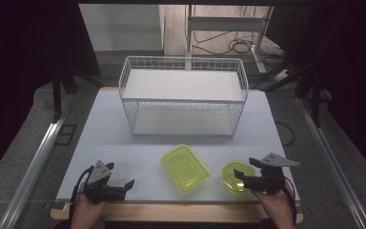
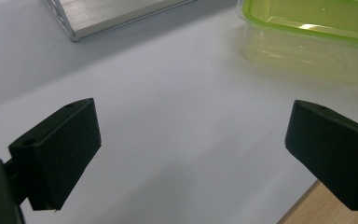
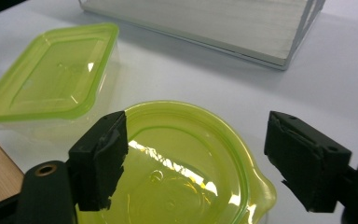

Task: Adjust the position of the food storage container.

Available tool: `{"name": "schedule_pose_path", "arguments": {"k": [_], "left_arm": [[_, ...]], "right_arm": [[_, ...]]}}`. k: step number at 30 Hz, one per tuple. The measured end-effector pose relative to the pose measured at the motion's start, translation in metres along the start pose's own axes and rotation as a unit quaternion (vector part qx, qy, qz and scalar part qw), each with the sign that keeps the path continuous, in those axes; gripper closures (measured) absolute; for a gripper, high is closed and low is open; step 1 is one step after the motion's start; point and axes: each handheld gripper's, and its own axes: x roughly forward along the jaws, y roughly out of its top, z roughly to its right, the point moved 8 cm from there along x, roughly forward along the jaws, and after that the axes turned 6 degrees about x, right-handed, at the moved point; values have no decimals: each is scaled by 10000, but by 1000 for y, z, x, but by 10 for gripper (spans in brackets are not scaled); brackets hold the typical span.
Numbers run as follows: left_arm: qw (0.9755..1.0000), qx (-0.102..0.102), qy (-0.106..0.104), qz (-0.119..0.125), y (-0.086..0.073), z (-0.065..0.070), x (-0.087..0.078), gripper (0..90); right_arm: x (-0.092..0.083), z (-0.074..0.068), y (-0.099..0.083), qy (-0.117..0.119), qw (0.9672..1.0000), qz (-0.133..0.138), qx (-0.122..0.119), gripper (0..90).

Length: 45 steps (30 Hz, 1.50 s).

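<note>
Both tools spread: left tool [image 1: 124, 183] over bare table [image 2: 177, 107], right tool [image 3: 193, 158] straddling round lid [image 3: 186, 172].

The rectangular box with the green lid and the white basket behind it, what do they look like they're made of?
The rectangular box looks like thin plastic: a glossy, see-through yellow-green lid catching glare over a clear base. The white basket appears to be coated metal wire, judging by its fine open grid; its two flat shelves look like matte white board, though that is uncertain.

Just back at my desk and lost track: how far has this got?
Nothing looks done: the wire rack has both shelves bare. The rectangular container and round container sit on the table. The right tool is open over the round one; the left tool is open, holding nothing.
</note>
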Motion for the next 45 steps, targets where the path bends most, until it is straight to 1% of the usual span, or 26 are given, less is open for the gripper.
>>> {"name": "schedule_pose_path", "arguments": {"k": [2,3,4,6,7,11,17,18,20,21,22,25,26,27,29,31,33,34,35,36,37,38,39,40,43,45], "left_arm": [[10000,42,9,5,0,1,0,33],[10000,82,22,0,0,1,1,33],[9999,116,29,8,0,1,1,33],[9999,160,-13,42,1,4,1,30],[9998,215,-14,26,1,5,2,30],[9996,289,13,-16,0,6,3,30],[9994,343,35,4,0,6,4,30],[9993,367,27,-7,0,6,4,30],[9991,420,36,-30,-1,7,5,30],[9990,440,51,-40,-1,8,6,30],[9987,501,63,-82,-1,8,6,30],[9983,561,91,-108,-2,9,7,29],[9983,561,91,-108,-2,9,7,29],[9983,569,84,-101,-1,9,7,29],[9982,586,98,-114,-2,9,7,29],[9982,583,98,-117,-2,9,7,29],[9981,589,102,-143,-2,9,7,29],[9981,589,102,-143,-2,9,7,29],[9981,592,101,-150,-3,9,7,29],[9981,596,101,-152,-3,9,7,29],[9980,598,102,-150,-3,9,8,29],[9980,603,105,-150,-2,9,8,29],[9980,607,106,-150,-2,9,8,29],[9980,606,111,-150,-2,9,8,29],[9980,608,117,-148,-2,9,8,29],[9980,607,116,-154,-3,9,8,29]], "right_arm": [[0,-1,0,-2,10000,-18,-34,246],[1,-3,0,-8,9999,-28,-127,260],[1,-3,0,-8,9999,-28,-127,260],[1,-5,1,-24,9999,-15,-169,272],[1,-6,1,-33,9998,7,-206,278],[1,-6,1,-54,9997,-5,-221,295],[1,-4,0,-136,9996,-32,-233,334],[1,-4,0,-143,9996,-36,-231,363],[1,-4,0,-141,9996,-41,-238,374],[1,-4,-1,-168,9995,-84,-263,411],[1,-4,-1,-168,9995,-84,-263,411],[0,-6,-2,-209,9990,-157,-355,488],[0,-6,-2,-209,9990,-157,-355,488],[-1,-9,-2,-142,9993,-193,-304,551],[-3,-12,-1,-86,9992,-213,-312,634],[-4,-16,0,-27,9990,-262,-372,706],[-5,-23,0,82,9986,-319,-422,775],[-5,-23,0,82,9986,-319,-422,775],[-5,-25,0,130,9984,-348,-431,799],[-5,-32,0,240,9975,-398,-532,854],[-5,-32,0,240,9975,-398,-532,854],[-6,-37,-1,358,9964,-441,-623,891],[-6,-37,-1,358,9964,-441,-623,891],[-6,-42,-1,429,9959,-501,-625,896],[-5,-46,-1,500,9953,-547,-618,897],[-5,-52,-3,594,9940,-640,-654,897]]}}
